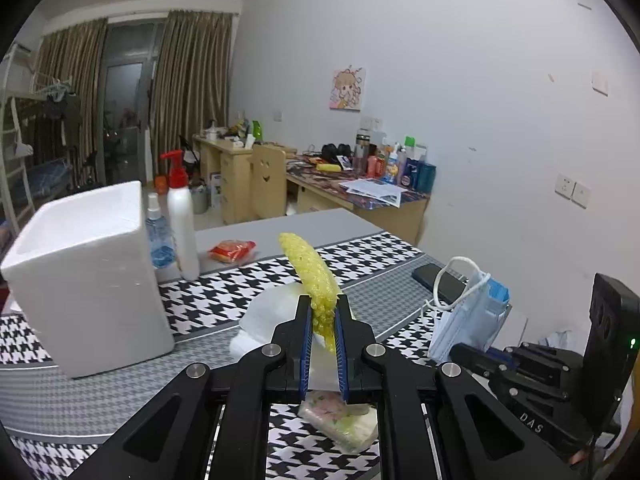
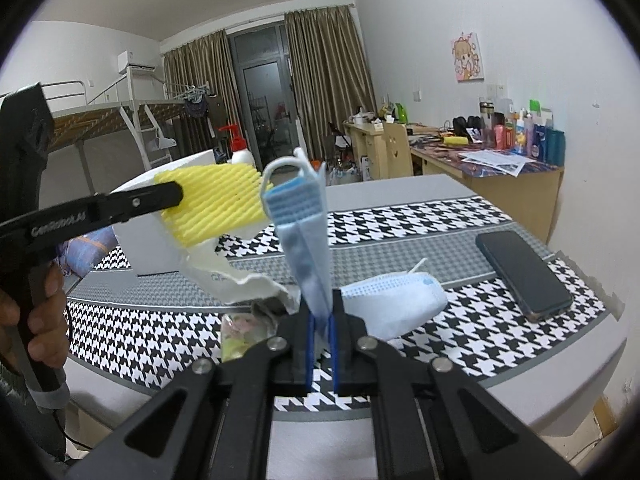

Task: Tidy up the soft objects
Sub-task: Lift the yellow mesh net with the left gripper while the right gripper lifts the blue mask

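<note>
The left gripper (image 1: 323,322) pinches a yellow foam net (image 1: 310,270) by its lower end, above the table (image 1: 100,392). The net's long axis rises from the jaws and leans toward the white foam box (image 1: 84,276). The right gripper (image 2: 321,322) clamps a folded blue face mask (image 2: 304,236), which stands nearly upright with its ear loops at the top. A second mask (image 2: 396,300) lies on the checked cloth beside a phone (image 2: 524,272).
</note>
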